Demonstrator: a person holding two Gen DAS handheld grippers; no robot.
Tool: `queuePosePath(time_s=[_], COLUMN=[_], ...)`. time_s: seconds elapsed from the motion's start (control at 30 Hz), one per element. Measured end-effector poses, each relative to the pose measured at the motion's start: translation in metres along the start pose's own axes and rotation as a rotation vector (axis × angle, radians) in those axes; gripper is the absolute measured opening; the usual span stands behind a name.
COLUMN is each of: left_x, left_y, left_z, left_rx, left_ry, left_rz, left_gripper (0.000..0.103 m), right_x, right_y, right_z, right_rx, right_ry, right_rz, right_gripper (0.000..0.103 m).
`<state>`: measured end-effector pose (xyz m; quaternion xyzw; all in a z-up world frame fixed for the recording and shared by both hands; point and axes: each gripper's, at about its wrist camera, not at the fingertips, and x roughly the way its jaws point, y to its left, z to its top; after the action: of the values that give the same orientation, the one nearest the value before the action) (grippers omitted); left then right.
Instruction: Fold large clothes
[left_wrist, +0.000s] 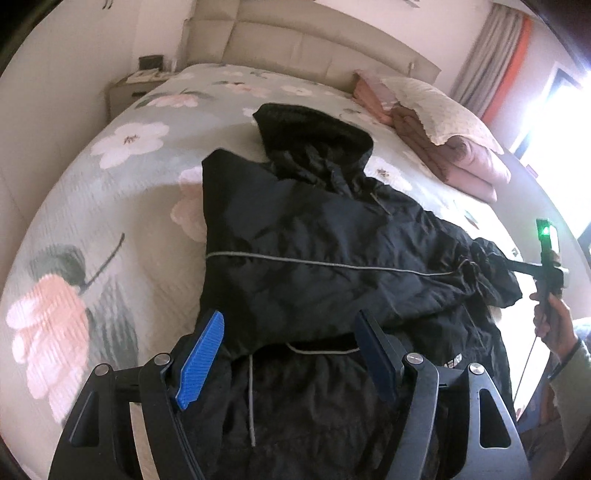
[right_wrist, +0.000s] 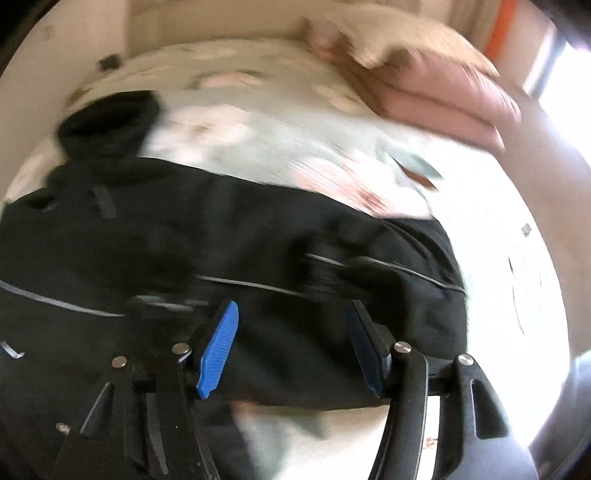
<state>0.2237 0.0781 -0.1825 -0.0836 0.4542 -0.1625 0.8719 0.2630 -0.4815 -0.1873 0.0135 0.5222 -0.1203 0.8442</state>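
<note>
Blue pads: ribbed blue faces line both pairs of tongs; in each wrist view they stand wide apart with nothing between them.
Left tongs (left_wrist: 290, 345): spread open at the lower centre of the frame, hovering over the near edge of the folded jacket, gripping nothing; probably poised to take the next edge.
Right tongs (right_wrist: 293, 345): likewise spread open and empty, lower centre of a heavily blurred view, above black cloth. In the left view this tool shows at the right edge, beside the bunched end of a sleeve; whether it touches the cloth cannot be told.
Black jacket (left_wrist: 332, 258): lies across the middle of the frame on the bed, one side already turned over the body so a grey piping line runs across the top layer. Its hood (left_wrist: 310, 129) points to the upper centre, toward the headboard.
Sleeve (left_wrist: 491, 273): crumpled at the right, likely needing to be laid flat inward before the next fold.
Bed (left_wrist: 110, 206): floral quilt, giving a broad flat surface for the fold.
Folded pink bedding (left_wrist: 465, 158): stacked upper right, well apart from the jacket.
</note>
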Motion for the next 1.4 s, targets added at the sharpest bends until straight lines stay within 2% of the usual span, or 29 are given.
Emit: queuePosePath(time_s=[0.13, 0.2, 0.27, 0.3, 0.33, 0.4, 0.43, 0.6, 0.7, 0.8, 0.97, 1.03, 1.13, 1.2, 1.27, 1.3, 1.4], left_x=[0.02, 0.026, 0.029, 0.029, 0.029, 0.028, 0.026, 0.015, 0.009, 0.001, -0.015, -0.02, -0.021, -0.02, -0.019, -0.018, -0.014], left_y=[-0.007, -0.012, -0.016, -0.018, -0.019, -0.02, -0.02, -0.019, -0.018, -0.016, -0.004, 0.002, 0.012, 0.019, 0.024, 0.026, 0.038], left_z=[-0.003, -0.005, -0.005, -0.006, -0.006, -0.006, -0.007, -0.007, -0.005, -0.002, 0.005, 0.006, 0.006, 0.004, 0.001, 0.0, -0.006], left_rx=[-0.021, -0.004, 0.029, 0.041, 0.05, 0.053, 0.052, 0.048, 0.047, 0.036, 0.021, 0.016, -0.003, -0.02, -0.033, -0.038, -0.051], left_ry=[0.038, 0.06, 0.066, 0.067, 0.067, 0.063, 0.057, 0.025, 0.002, -0.018, -0.058, -0.071, -0.077, -0.077, -0.073, -0.071, -0.052], left_rz=[-0.005, 0.0, 0.013, 0.02, 0.024, 0.021, 0.013, -0.018, -0.034, -0.039, -0.049, -0.048, -0.047, -0.043, -0.038, -0.034, -0.018], left_gripper=[0.074, 0.074, 0.074, 0.074, 0.074, 0.074, 0.074, 0.074, 0.074, 0.074, 0.074, 0.074, 0.074, 0.074, 0.074, 0.074, 0.074], right_x=[0.043, 0.066, 0.075, 0.074, 0.071, 0.061, 0.053, -0.009, -0.054, -0.089, -0.114, -0.115, -0.102, -0.086, -0.058, -0.042, -0.01], right_y=[-0.029, -0.033, -0.037, -0.038, -0.04, -0.048, -0.052, -0.034, 0.01, 0.074, 0.209, 0.254, 0.332, 0.368, 0.407, 0.425, 0.45], right_z=[-0.002, -0.004, -0.004, -0.003, -0.002, -0.002, -0.003, 0.001, 0.012, 0.025, 0.037, 0.035, 0.026, 0.017, 0.005, -0.005, -0.023], right_rx=[0.077, 0.096, 0.117, 0.123, 0.131, 0.163, 0.18, 0.14, 0.068, -0.023, -0.19, -0.247, -0.339, -0.368, -0.397, -0.412, -0.433], right_ry=[0.06, 0.095, 0.078, 0.067, 0.059, 0.051, 0.04, -0.051, -0.105, -0.14, -0.138, -0.142, -0.095, -0.053, 0.007, 0.04, 0.065], right_rz=[0.046, 0.013, 0.003, -0.001, -0.016, -0.005, 0.014, 0.049, 0.113, 0.214, 0.376, 0.403, 0.458, 0.478, 0.455, 0.434, 0.375], right_gripper=[0.066, 0.067, 0.069, 0.066, 0.045, 0.026, 0.022, 0.02, 0.02, 0.02, 0.02, 0.02, 0.02, 0.02, 0.021, 0.024, 0.034])
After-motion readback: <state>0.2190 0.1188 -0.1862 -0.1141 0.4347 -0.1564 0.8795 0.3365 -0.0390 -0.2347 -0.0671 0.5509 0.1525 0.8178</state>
